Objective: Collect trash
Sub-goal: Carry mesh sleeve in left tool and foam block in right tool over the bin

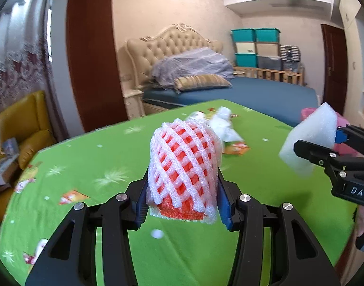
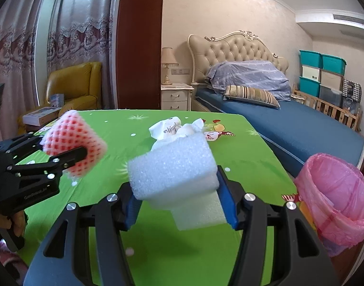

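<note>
My left gripper (image 1: 182,200) is shut on a red foam block wrapped in white foam netting (image 1: 184,164), held above the green tablecloth (image 1: 86,157). The same netted block (image 2: 73,144) shows at the left of the right wrist view in that gripper (image 2: 72,159). My right gripper (image 2: 179,202) is shut on a white foam block (image 2: 177,171), also seen at the right of the left wrist view as the white foam block (image 1: 308,138). Crumpled white paper (image 2: 174,128) lies farther back on the table. A bin lined with a pink bag (image 2: 337,197) stands at the table's right edge.
A bed with a blue sheet (image 2: 289,124) lies beyond the table. A yellow armchair (image 2: 74,85) and boxes stand at the left by the curtains. A white nightstand (image 2: 174,95) sits beside the bed. Small white crumbs dot the cloth.
</note>
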`<state>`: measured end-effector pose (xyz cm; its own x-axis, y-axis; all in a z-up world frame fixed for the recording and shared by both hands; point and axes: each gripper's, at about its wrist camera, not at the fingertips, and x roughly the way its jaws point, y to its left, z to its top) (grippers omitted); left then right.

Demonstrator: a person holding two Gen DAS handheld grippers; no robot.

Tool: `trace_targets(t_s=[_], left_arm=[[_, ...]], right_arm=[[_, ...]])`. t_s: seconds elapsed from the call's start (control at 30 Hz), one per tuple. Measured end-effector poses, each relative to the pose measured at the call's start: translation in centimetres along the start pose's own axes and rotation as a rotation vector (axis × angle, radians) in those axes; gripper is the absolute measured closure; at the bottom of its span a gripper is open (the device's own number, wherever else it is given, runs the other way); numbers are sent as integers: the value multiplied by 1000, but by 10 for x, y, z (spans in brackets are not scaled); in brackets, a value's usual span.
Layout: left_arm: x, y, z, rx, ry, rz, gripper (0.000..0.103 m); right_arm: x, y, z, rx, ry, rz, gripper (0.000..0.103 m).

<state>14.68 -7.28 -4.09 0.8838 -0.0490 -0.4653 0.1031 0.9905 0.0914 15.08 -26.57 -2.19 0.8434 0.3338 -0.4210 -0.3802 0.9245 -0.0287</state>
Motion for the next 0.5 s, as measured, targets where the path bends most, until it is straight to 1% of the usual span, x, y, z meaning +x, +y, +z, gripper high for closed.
trace_targets(t_s=[0.03,0.2,0.27,0.5], left_arm=[[1,-5,0,-3,14,-32,57],[4,-32,4,38,33,-116,57],[5,-48,9,62,36,-162,57],[13,-95,27,115,55,-276,57]], right_arm=[[-4,-3,-2,4,-1,-5,48],[-26,-35,-7,55,-23,-50,48],[-33,-48,-8,69,-33,-75,48],[-54,-96,-18,133,-56,-176,48]])
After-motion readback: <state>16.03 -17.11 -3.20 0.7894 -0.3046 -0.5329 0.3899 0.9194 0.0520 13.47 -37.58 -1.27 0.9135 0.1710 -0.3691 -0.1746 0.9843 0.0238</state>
